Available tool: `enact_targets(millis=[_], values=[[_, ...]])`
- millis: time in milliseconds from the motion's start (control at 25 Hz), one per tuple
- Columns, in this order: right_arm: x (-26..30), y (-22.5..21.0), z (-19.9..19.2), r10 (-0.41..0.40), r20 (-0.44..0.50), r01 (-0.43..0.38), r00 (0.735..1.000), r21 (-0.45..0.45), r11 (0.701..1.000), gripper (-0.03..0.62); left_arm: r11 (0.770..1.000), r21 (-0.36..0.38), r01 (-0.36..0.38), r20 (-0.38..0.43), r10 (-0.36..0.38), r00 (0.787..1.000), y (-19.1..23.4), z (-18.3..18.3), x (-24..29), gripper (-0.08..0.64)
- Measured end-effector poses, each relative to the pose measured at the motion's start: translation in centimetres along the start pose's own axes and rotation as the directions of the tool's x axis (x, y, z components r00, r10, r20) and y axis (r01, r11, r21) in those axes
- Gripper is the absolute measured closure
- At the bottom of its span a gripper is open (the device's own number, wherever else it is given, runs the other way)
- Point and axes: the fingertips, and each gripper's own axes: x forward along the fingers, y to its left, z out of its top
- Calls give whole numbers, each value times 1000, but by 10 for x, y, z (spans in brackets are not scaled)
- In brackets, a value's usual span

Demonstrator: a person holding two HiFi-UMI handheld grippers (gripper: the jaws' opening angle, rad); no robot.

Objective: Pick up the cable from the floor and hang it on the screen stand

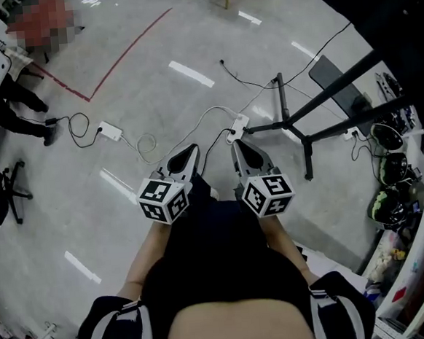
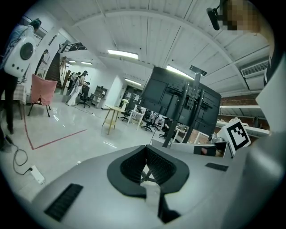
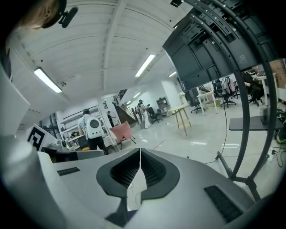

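Our jaws closed and empty; cable on the floor
The white cable point(image 1: 146, 144) lies ahead of the left gripper point(image 1: 185, 156) and right gripper point(image 1: 240, 150), near the screen stand point(image 1: 296, 118); we judge it light and limp, so pinch its loose loop.

I'm in an open-plan office: polished grey floor point(image 1: 151, 45), black swivel chairs point(image 2: 147, 121), long white ceiling strip lights point(image 2: 122, 54), large black mounted screens point(image 2: 178, 96).
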Motion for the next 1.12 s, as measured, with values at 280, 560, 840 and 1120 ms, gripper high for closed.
enact_targets(millis=[280,560,840,1120], values=[[24,-8,8,-15,19,15,1000,21,1000,568,1000,-13,17,10,-17,1000,16,12,24,552],[57,-38,24,-52,13,52,999,29,998,566,999,-35,40,-26,-41,999,35,17,67,552],[95,-74,47,-118,0,118,993,30,993,567,997,-10,83,-55,-83,995,55,46,123,552],[141,-89,73,-138,-12,138,990,38,990,566,993,5,119,-68,-119,991,82,79,166,552]])
